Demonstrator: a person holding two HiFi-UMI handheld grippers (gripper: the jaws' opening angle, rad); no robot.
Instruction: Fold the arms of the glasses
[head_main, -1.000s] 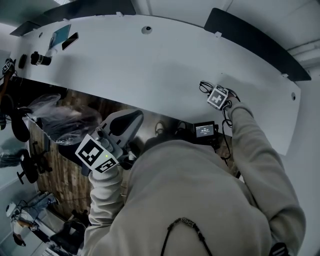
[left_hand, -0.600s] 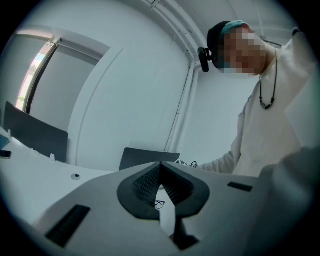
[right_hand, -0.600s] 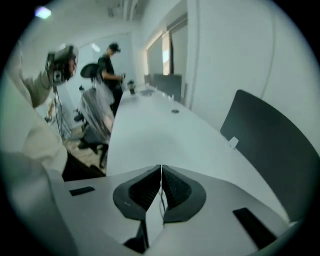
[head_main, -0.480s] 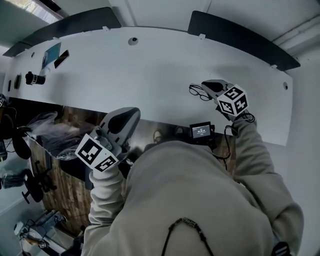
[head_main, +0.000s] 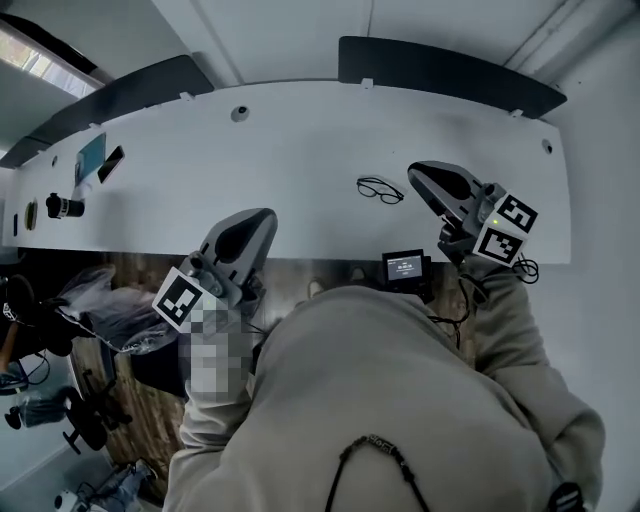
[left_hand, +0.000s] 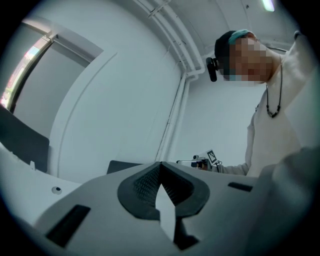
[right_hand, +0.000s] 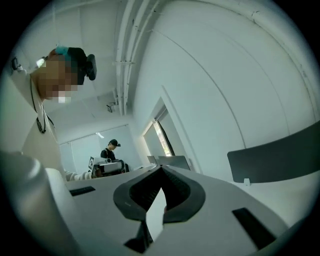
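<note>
Right gripper (head_main: 420, 175) has risen off the table (head_main: 300, 150) since the earlier frame and has let go of the glasses (head_main: 380, 189). It now hangs raised on the right side of them. Left gripper (head_main: 262, 217) has shifted only slightly and sits at the near table edge.

1. Nearest the camera: the person's light hooded top (head_main: 400, 400) fills the lower part of the head view. A sleeve leads to each gripper.
2. At the near table edge: a small device with a lit screen (head_main: 404, 266) sits between the two sleeves.
3. Left gripper: in the left gripper view the two dark pads meet at their tips. Nothing lies between them. The claw is closed and empty.
4. Right gripper: in the right gripper view the pads likewise meet at the tips with nothing between them. The claw is closed and empty.
5. Glasses: they lie on the white table, just left of the right gripper's tips and apart from them. They are well apart from the left gripper. Whether the arms are folded is too small to tell.
6. Far left of the table: a teal card (head_main: 90, 158), a black phone (head_main: 112, 163) and a black cylindrical item (head_main: 63, 207).
7. Beyond the table: a dark panel (head_main: 440, 70) stands along the far edge.
</note>
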